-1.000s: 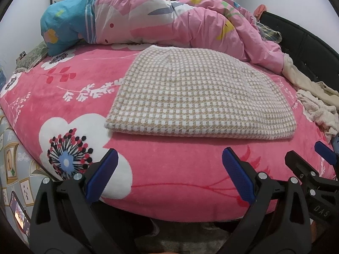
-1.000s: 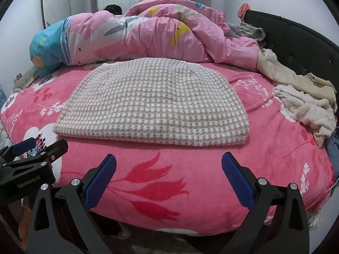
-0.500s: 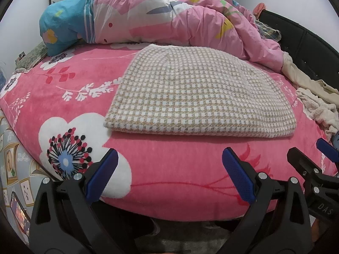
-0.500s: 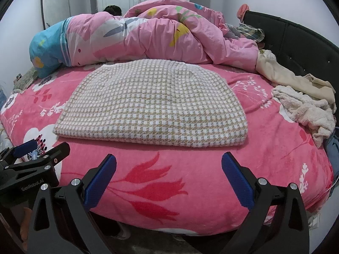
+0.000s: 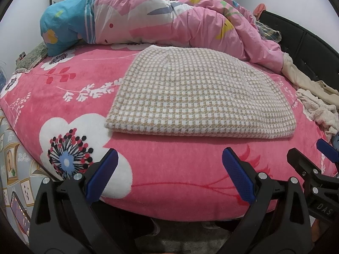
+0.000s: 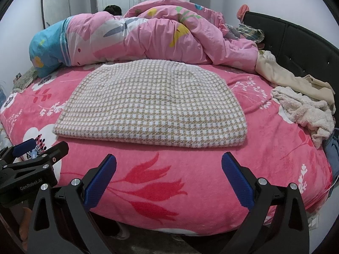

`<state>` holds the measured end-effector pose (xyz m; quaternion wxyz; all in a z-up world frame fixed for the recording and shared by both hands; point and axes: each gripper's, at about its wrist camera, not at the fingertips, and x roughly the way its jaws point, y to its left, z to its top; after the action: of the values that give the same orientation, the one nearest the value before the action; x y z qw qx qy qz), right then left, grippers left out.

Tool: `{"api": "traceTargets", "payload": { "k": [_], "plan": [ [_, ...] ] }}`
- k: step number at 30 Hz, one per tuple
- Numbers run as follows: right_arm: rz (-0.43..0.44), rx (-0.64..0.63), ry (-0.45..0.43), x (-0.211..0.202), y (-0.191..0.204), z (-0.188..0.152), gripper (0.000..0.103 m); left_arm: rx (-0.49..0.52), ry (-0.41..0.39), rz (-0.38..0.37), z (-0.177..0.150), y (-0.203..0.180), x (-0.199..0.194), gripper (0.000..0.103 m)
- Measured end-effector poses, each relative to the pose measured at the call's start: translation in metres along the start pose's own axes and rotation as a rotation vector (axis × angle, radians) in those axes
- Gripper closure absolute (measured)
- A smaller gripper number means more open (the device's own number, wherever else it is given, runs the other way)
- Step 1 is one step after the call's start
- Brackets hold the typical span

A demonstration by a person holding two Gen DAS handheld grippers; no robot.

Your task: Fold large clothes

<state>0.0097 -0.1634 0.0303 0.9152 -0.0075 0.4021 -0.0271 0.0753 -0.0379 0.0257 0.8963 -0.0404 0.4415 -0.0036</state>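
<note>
Lying centre frame: folded knit garment (image 5: 201,97), beige-white houndstooth, fuzzy, dome-shaped, on plush pink floral blanket (image 5: 169,169). Left gripper (image 5: 169,173) and right gripper (image 6: 168,173), blue ribbed pads, both spread wide, empty, at the bottom.

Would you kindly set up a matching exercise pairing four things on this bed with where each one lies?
Things:
1. checked garment
2. duvet
3. fluffy cream cloth
4. left gripper

Places:
A. bunched along the bed's far side
B. heaped at the bed's right edge
C. open, off the near edge of the bed
D. folded flat mid-bed

Pairs: 1-D, 2-A, 3-B, 4-C
</note>
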Motion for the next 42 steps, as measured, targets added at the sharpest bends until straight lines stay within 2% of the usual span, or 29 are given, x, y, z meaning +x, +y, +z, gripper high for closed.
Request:
{"api": "traceTargets", "payload": {
  "k": [42],
  "plan": [
    [-0.002,-0.004,0.004,0.0012,0.0015,-0.0007,0.006,-0.001,0.001,-0.001,0.0013,0.0002,-0.001,0.008]
  ]
}}
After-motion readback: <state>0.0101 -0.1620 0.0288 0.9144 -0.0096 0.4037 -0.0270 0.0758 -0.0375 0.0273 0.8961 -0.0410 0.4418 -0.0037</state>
